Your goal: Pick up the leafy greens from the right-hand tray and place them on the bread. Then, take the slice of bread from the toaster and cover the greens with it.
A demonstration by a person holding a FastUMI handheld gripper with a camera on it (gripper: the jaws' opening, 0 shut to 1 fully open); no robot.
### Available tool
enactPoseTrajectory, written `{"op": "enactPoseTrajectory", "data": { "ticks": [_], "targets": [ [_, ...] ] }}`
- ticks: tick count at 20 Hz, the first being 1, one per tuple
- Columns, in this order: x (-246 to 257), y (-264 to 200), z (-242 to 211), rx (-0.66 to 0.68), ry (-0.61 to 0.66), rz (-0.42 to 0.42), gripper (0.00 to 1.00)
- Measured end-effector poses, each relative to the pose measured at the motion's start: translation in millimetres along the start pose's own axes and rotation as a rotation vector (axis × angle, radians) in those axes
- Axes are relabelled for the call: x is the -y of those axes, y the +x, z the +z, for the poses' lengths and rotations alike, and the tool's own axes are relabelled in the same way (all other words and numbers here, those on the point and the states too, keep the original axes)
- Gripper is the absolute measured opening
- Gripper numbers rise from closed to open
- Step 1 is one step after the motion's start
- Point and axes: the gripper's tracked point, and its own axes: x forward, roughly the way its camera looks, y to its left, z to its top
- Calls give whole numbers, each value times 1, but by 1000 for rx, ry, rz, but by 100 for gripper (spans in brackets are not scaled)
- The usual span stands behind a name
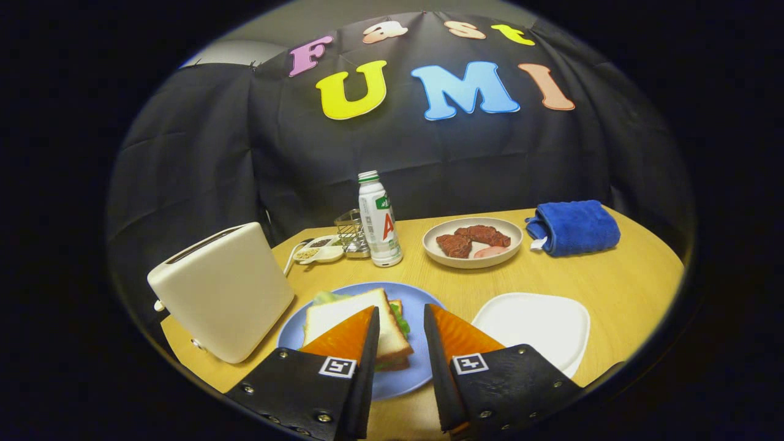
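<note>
Sandwich [367, 324] was seen assembled on one blue plate [422, 306], the leafy greens [401, 318] showing between two bread slices [343, 309]. The gripper [401, 315] was held above it, its fingers parted by a narrow gap and gripping nothing. One toaster [223, 291] stood just left of the plate, one white tray [533, 321] to the right. Beyond were counted one bottle [378, 219] with a large red letter, one bowl [473, 242] of meat, one blue towel [574, 226], one small wire rack [352, 231] and one condiment dish [318, 250].
</note>
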Motion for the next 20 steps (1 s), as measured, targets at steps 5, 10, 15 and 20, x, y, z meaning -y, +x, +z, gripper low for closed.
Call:
{"op": "enactPoseTrajectory", "data": {
  "ticks": [5, 10, 15, 20],
  "targets": [
    [32, -34, 38, 118, -49, -7, 43],
    [71, -70, 66, 237, -112, -3, 43],
    [144, -100, 75, 287, -318, -57, 43],
    [215, -132, 89, 333, -251, -50, 43]
  ]
}}
